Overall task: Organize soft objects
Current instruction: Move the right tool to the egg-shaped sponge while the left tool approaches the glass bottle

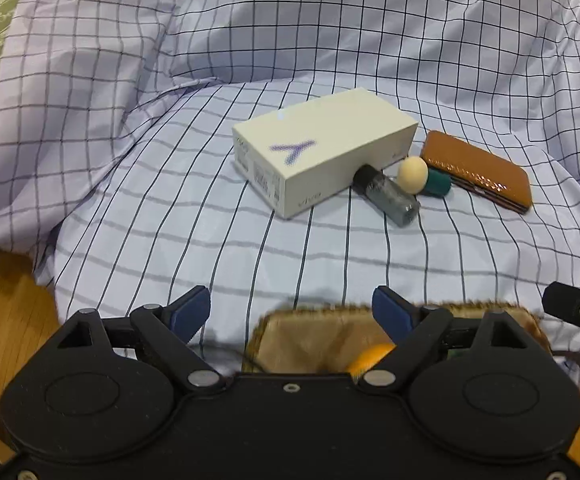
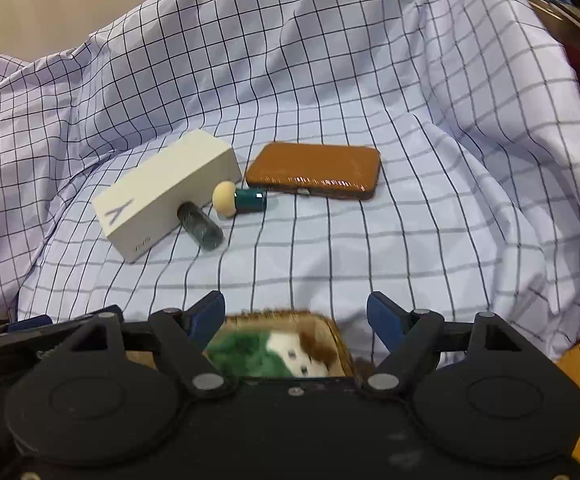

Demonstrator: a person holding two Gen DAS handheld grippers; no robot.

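A furry brown pouch (image 1: 314,340) with tan lining lies open on the checked cloth, just under both grippers. In the left wrist view an orange soft thing (image 1: 370,360) shows inside it. The right wrist view shows a green and white plush toy (image 2: 266,352) in the pouch (image 2: 330,330). My left gripper (image 1: 292,312) is open above the pouch's far rim, its blue pads touching nothing. My right gripper (image 2: 298,314) is open too, astride the pouch's far edge, with no pad pressing on it. Each gripper's body hides the near part of the pouch.
Farther back on the cloth (image 1: 170,220) lie a white box (image 1: 322,148), a small dark bottle (image 1: 390,196), a beige sponge with a teal handle (image 1: 414,176) and a brown leather case (image 1: 478,168). Wooden floor (image 1: 6,340) shows at the left. The cloth rises in folds behind.
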